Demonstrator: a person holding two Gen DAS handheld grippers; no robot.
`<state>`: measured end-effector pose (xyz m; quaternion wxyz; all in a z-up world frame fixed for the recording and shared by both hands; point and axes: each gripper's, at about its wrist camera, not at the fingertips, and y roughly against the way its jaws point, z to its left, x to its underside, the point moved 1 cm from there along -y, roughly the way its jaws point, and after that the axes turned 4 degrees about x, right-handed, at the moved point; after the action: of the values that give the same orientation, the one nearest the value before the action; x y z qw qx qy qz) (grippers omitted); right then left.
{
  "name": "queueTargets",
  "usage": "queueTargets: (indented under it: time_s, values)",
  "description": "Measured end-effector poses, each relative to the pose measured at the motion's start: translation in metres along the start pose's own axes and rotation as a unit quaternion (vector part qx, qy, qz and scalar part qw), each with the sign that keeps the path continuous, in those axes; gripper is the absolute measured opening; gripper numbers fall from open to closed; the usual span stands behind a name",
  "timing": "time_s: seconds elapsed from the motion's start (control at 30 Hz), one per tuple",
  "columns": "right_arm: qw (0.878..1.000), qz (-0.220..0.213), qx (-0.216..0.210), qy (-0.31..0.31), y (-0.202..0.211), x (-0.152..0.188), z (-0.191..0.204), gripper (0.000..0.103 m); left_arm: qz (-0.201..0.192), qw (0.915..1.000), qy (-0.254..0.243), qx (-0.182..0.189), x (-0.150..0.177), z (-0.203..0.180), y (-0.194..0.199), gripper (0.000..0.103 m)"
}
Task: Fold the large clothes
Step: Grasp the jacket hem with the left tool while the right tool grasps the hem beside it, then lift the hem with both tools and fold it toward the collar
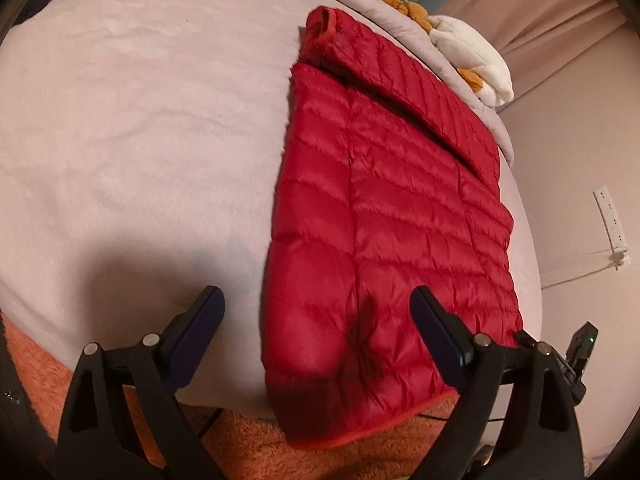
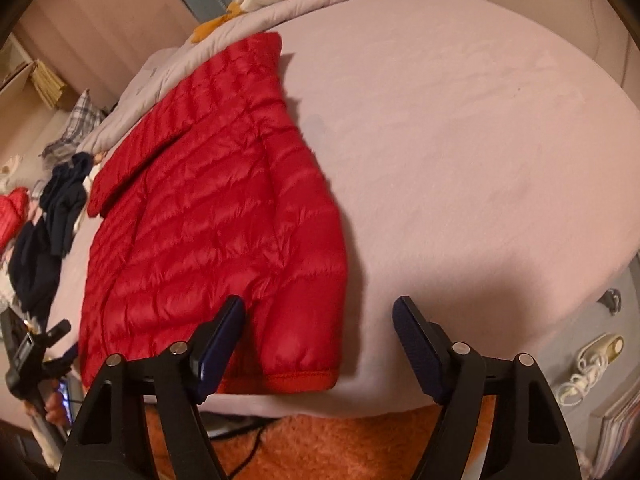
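You are holding both tools spread wide and empty over the near edge of the bed (image 1: 120,140). The left tool (image 1: 316,312) is straddling the jacket's near hem corner; in the right wrist view, the right tool (image 2: 320,320) is hanging with one finger over the cuffed sleeve end and the other over bare sheet. No pad is pressing on fabric, so nothing is gripped. That placement suggests you are lining up to pinch the hem at two points and carry it toward 12 o'clock.

The red quilted down jacket (image 1: 392,208) is lying flat on the lilac sheet, hem toward you, with one sleeve (image 1: 400,92) already crossing its upper part. It is slippery and puffy, so expect it to spring back.

Below the bed edge, an orange shaggy rug (image 1: 256,452) is showing at 6 o'clock. Farther off, a white and orange plush toy (image 1: 468,52) is sitting at 1 o'clock from the jacket, on the bunched duvet. Neither is blocking the fold path.
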<state>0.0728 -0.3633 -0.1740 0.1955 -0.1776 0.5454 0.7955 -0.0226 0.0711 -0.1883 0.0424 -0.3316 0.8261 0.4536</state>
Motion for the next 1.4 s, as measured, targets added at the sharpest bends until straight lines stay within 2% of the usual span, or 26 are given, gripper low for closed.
queueTargets:
  time_s: [0.13,0.33,0.47,0.57,0.67,0.7,0.77,0.8,0.87,0.93,1.03,1.2,1.4]
  values:
    - [1.000,0.004,-0.011,-0.013,-0.001,0.000,-0.004,0.075,0.007,0.9999,-0.012,-0.003,0.007,-0.003,-0.001,0.093]
    - [1.000,0.015,-0.013,0.013,-0.012,0.004,0.009,0.075,0.026,0.9995,-0.013,0.016,0.016,-0.003,-0.008,0.089]
    - [1.000,0.013,-0.012,0.020,-0.015,0.004,0.012,0.075,0.027,0.9993,-0.023,0.012,0.018,-0.007,-0.012,0.089]
    - [1.000,0.011,-0.016,0.018,-0.015,0.004,0.012,0.074,0.035,0.9986,-0.027,0.031,0.021,-0.009,-0.015,0.088]
    - [1.000,0.010,-0.018,0.021,-0.016,0.003,0.015,0.070,0.033,0.9976,-0.056,0.024,0.027,-0.015,-0.017,0.087]
    - [0.999,0.010,-0.021,0.024,-0.017,0.004,0.016,0.063,0.033,0.9970,-0.067,0.020,0.028,-0.017,-0.018,0.085]
    - [0.999,0.010,-0.025,0.029,-0.018,0.004,0.018,0.059,0.035,0.9964,-0.073,0.023,0.030,-0.017,-0.018,0.080]
    - [0.999,0.009,-0.025,0.030,-0.019,0.004,0.020,0.056,0.038,0.9965,-0.068,0.030,0.030,-0.016,-0.019,0.074]
    - [0.999,0.009,-0.034,0.026,-0.019,0.004,0.020,0.045,0.038,0.9970,-0.055,0.038,0.029,-0.014,-0.019,0.061]
    - [0.998,0.018,-0.058,0.013,-0.021,0.004,0.020,0.027,0.040,0.9971,-0.045,0.046,0.030,-0.011,-0.020,0.035]
    - [0.998,0.020,-0.059,0.013,-0.020,0.006,0.026,0.021,0.041,0.9971,-0.038,0.052,0.032,-0.012,-0.019,0.024]
    - [0.997,0.005,-0.073,0.032,-0.002,0.000,0.036,0.017,0.015,0.9975,-0.047,0.051,0.024,-0.025,0.001,0.015]
    - [0.991,-0.039,-0.118,0.050,0.030,-0.010,0.049,0.016,-0.042,0.9941,-0.080,0.061,0.008,-0.053,0.041,0.014]
